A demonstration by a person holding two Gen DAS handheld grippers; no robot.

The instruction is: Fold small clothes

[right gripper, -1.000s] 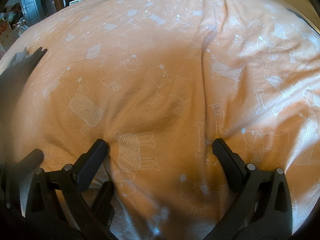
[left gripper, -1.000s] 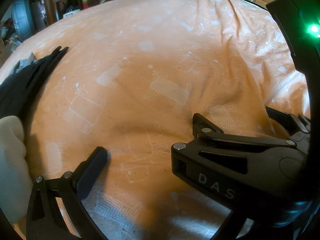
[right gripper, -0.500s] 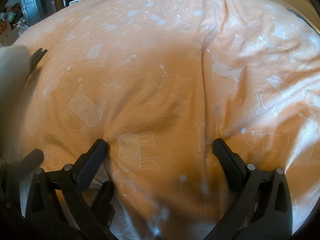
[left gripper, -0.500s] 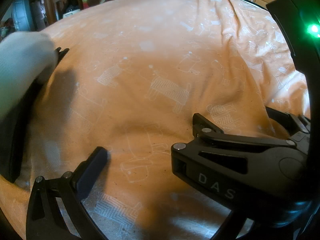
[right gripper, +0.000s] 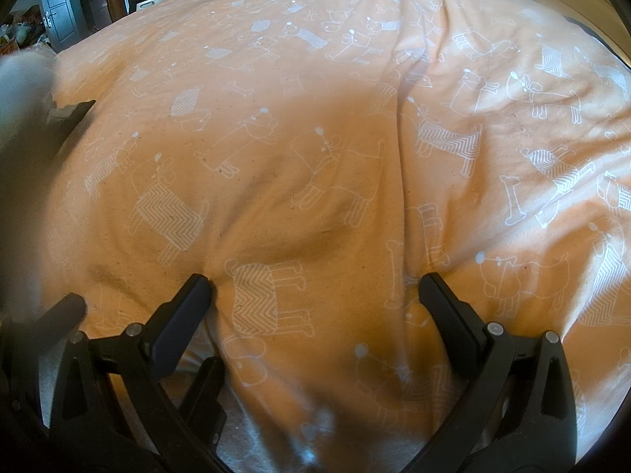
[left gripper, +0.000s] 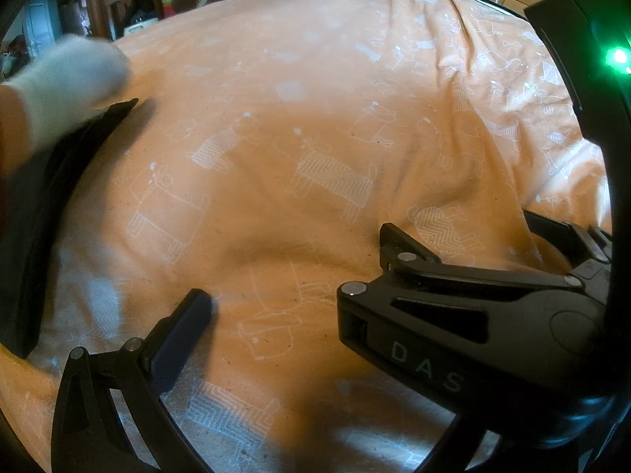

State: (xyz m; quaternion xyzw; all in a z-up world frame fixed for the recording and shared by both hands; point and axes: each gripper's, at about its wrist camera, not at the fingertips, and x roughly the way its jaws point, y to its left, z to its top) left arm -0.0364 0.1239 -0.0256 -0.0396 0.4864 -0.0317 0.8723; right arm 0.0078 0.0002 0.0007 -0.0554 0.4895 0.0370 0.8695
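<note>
Left wrist view, tool: the left gripper (left gripper: 292, 276) rests low on the orange bedcover (left gripper: 315, 126) with its fingers spread wide and nothing between them; the other tool's body crosses in front of its right side.
Right wrist view, tool: the right gripper (right gripper: 315, 291) has its fingers apart, both tips pressing into the bedcover (right gripper: 315, 138), empty.
Writing: white letters "DAS" (left gripper: 428, 366) on the black body at lower right of the left view; more letters are cut off.
Light: a green lamp (left gripper: 618, 57) glows at the upper right.
Task's thing: a dark garment (left gripper: 43, 205) lies along the left edge of the bedcover, well apart from both tools.
Hand: a blurred white-gloved hand (left gripper: 75, 79) is at the garment's far tip.
Open room: the wide middle of the bedcover ahead, printed with white dogs, is creased.
Edges: clutter and a wooden post lie beyond the far edge.
Change: half a second ago the gloved hand was lower and nearer the left edge; both tools have stayed put.
</note>
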